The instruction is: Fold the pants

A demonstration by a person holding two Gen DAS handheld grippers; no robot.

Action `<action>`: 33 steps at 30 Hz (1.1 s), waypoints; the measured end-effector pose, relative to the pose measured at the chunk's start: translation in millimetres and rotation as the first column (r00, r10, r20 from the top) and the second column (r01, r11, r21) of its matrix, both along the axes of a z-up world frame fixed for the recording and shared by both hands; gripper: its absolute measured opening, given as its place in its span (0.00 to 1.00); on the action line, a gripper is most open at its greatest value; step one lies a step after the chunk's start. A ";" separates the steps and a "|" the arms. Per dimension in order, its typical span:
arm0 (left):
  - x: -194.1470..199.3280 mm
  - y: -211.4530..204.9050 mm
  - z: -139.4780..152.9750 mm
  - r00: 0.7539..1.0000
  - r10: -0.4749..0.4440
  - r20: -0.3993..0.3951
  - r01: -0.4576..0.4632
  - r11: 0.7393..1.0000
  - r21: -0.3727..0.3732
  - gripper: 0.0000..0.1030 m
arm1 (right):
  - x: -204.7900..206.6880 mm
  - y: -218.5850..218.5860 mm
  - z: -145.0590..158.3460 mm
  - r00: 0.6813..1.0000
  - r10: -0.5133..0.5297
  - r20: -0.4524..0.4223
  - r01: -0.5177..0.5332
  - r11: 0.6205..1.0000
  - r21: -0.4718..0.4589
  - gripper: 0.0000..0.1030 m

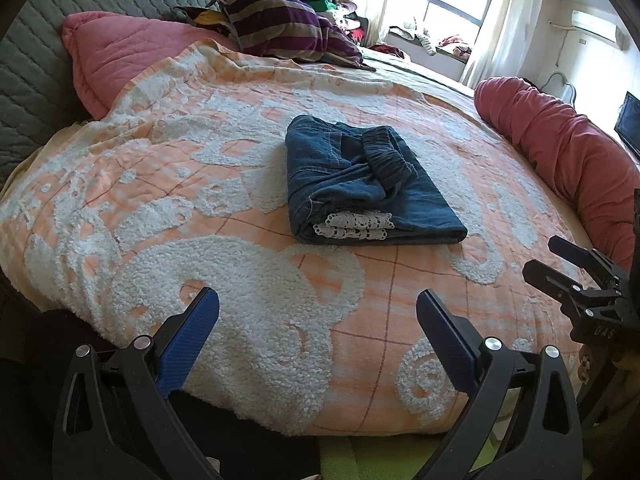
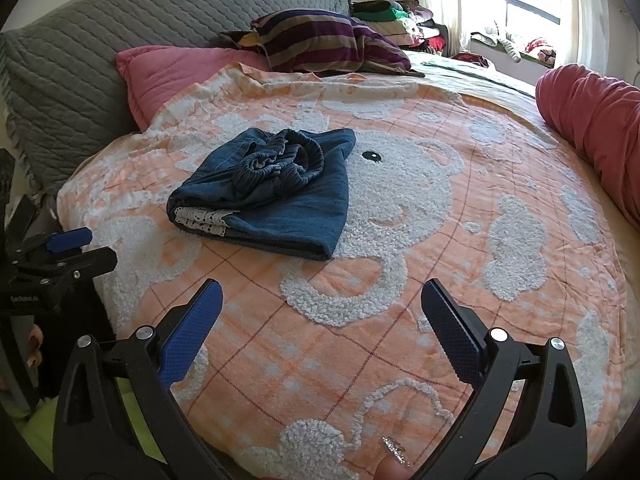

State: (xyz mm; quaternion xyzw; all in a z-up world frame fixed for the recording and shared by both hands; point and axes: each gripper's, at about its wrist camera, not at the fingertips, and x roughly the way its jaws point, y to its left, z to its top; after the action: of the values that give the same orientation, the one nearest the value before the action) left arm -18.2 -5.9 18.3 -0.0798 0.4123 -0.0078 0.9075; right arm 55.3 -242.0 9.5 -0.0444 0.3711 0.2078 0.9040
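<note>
Dark blue denim pants (image 1: 360,184) lie folded into a compact bundle on the orange and white bedspread (image 1: 240,264), with the elastic waistband on top and white lace hems showing at the near edge. They also show in the right wrist view (image 2: 276,196). My left gripper (image 1: 318,304) is open and empty, held back near the bed's front edge. My right gripper (image 2: 320,296) is open and empty, also short of the pants. The right gripper shows at the left wrist view's right edge (image 1: 576,276); the left gripper shows at the right wrist view's left edge (image 2: 64,248).
A pink pillow (image 1: 120,56) and a striped purple pillow (image 1: 280,24) lie at the head of the bed against a grey quilted headboard (image 2: 80,64). A red bolster (image 1: 560,148) lies along the right side. Piled clothes (image 2: 400,24) sit by the window.
</note>
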 end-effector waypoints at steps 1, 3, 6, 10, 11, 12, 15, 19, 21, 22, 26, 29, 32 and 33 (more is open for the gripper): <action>0.0 0.2 0.1 1.000 0.000 0.000 0.000 1.000 0.000 0.96 | -0.1 -0.1 0.0 1.000 -0.001 0.001 0.001 1.000 0.000 0.91; 0.1 0.3 0.2 1.000 -0.001 0.000 0.001 1.000 0.000 0.96 | 0.2 -0.1 0.0 1.000 -0.001 0.000 0.001 1.000 0.000 0.91; -0.1 0.4 0.3 1.000 0.000 -0.002 0.000 1.000 0.001 0.96 | -0.2 -0.6 -0.4 1.000 0.000 0.002 0.000 1.000 -0.001 0.91; -0.7 0.2 1.2 1.000 0.001 0.001 -0.001 1.000 0.000 0.96 | -0.4 -0.4 -0.7 1.000 0.000 0.001 0.000 1.000 -0.002 0.91; -0.5 -0.1 0.9 1.000 0.000 0.000 0.000 1.000 0.001 0.96 | -0.4 -0.1 -0.6 1.000 -0.002 0.001 0.002 1.000 -0.002 0.91; -0.5 0.0 0.9 1.000 0.001 0.000 -0.001 1.000 0.003 0.96 | -0.6 -0.1 -0.6 1.000 -0.003 0.001 0.003 1.000 -0.002 0.91; -0.2 0.4 1.2 1.000 0.003 -0.001 -0.003 1.000 0.002 0.96 | -0.4 -0.4 -1.0 1.000 -0.002 0.000 0.002 1.000 -0.002 0.91; 0.0 1.7 2.0 1.000 0.005 0.001 -0.005 1.000 -0.004 0.96 | -0.1 -0.7 -2.0 1.000 -0.001 -0.002 0.001 1.000 -0.003 0.91; -0.6 2.1 2.6 1.000 0.006 0.002 -0.006 1.000 -0.005 0.96 | -0.2 -0.7 -2.1 1.000 -0.003 -0.002 0.003 1.000 -0.002 0.91; -0.3 2.9 3.0 1.000 0.008 0.003 -0.008 1.000 -0.005 0.96 | -0.4 -0.7 -2.3 1.000 -0.003 -0.002 0.003 1.000 -0.002 0.91; -1.5 1.6 4.1 1.000 0.020 0.006 -0.020 1.000 -0.003 0.96 | -0.6 -1.4 -2.9 1.000 -0.004 -0.003 0.004 1.000 -0.003 0.91; -2.6 0.3 4.4 1.000 0.026 0.008 -0.026 1.000 -0.003 0.96 | 0.0 -1.3 -2.8 1.000 -0.003 -0.003 0.003 1.000 -0.003 0.91; -2.6 0.2 4.2 1.000 0.028 0.006 -0.028 1.000 0.005 0.96 | 0.0 -2.0 -2.7 1.000 -0.004 -0.003 0.004 1.000 -0.002 0.91; -2.6 0.1 4.2 1.000 0.029 0.004 -0.029 1.000 0.006 0.96 | -0.4 -2.3 -2.7 1.000 -0.004 -0.002 0.004 1.000 -0.002 0.91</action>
State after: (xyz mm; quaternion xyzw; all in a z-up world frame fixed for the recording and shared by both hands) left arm -20.8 -5.8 22.5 -0.0829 0.4092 0.0065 0.9086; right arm 54.9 -244.2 6.8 -0.0444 0.3721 0.2058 0.9040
